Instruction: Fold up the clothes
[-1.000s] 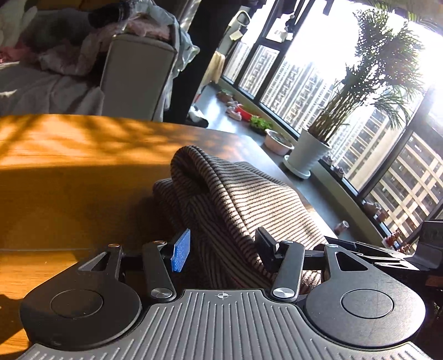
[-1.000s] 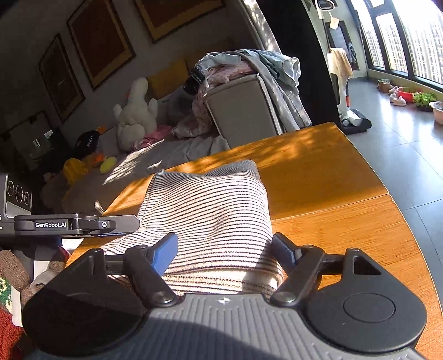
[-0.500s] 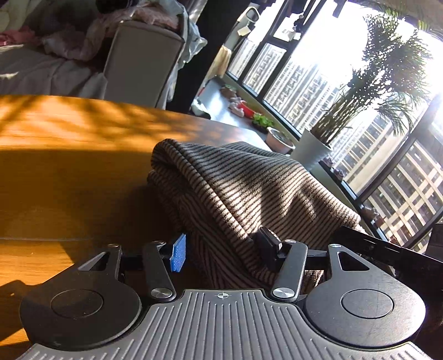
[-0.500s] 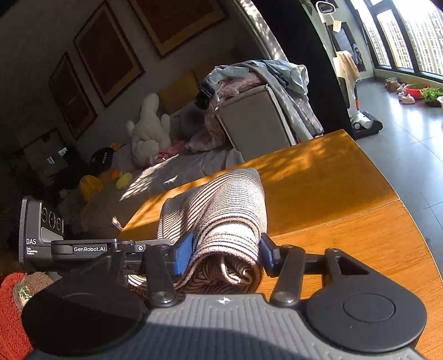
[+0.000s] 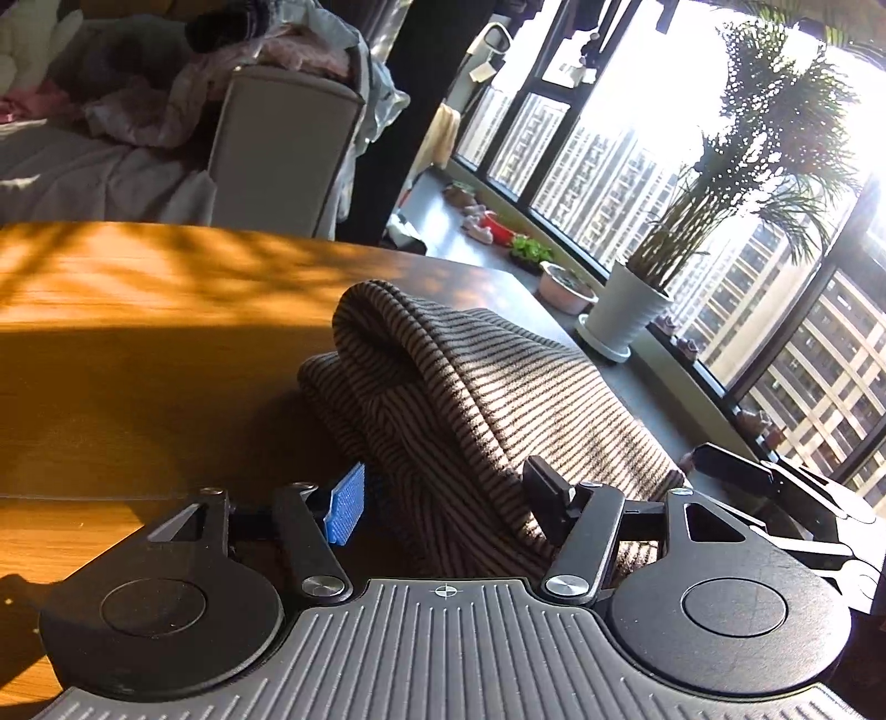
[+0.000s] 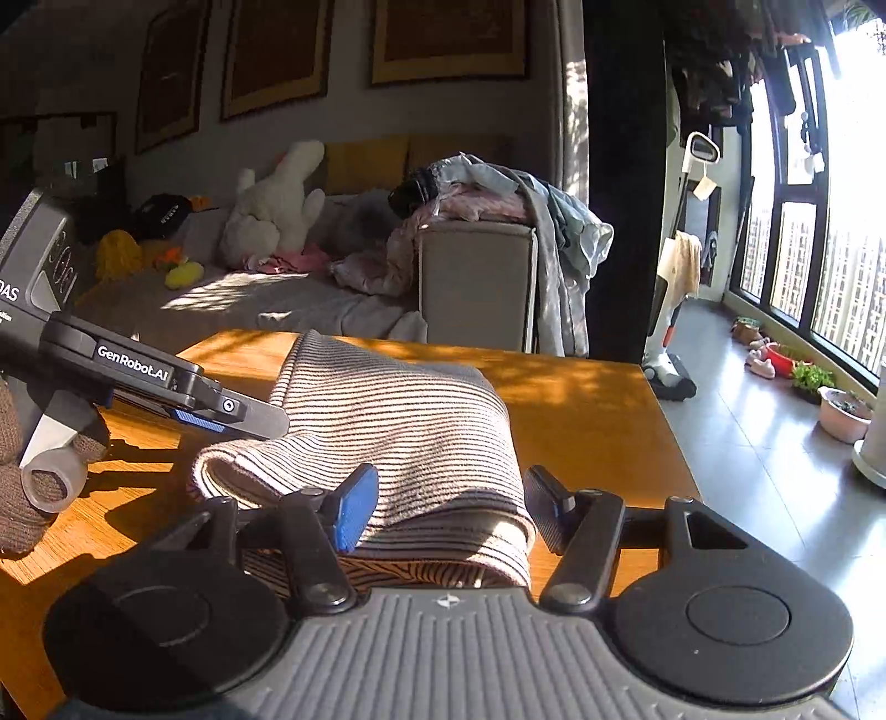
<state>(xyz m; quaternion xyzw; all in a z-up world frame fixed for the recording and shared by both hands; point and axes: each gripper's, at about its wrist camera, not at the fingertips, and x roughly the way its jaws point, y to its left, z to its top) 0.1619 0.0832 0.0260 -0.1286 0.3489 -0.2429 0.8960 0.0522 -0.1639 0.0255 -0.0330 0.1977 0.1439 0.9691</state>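
Ribbed striped knit garment (image 6: 398, 421) lies on a smooth, seemingly satin-finished wooden table (image 6: 581, 399).

Sunlit wooden table (image 6: 581, 399) near; grey sofa (image 6: 476, 288) heaped with laundry beyond; framed pictures (image 6: 448, 39) on far wall; tall windows (image 5: 609, 166) and potted palm (image 5: 637, 310) right.

The worktop (image 5: 138, 343) lies bare to the left of the folded striped garment (image 5: 470, 410) and beyond it, open room for passing. The garment's raised hump blocks the middle. Just beside its near left corner the left gripper (image 6: 232, 410) stands in the right gripper's (image 6: 443, 509) way. Past the far edge stands a clothes-draped armchair (image 6: 476, 288), well apart.
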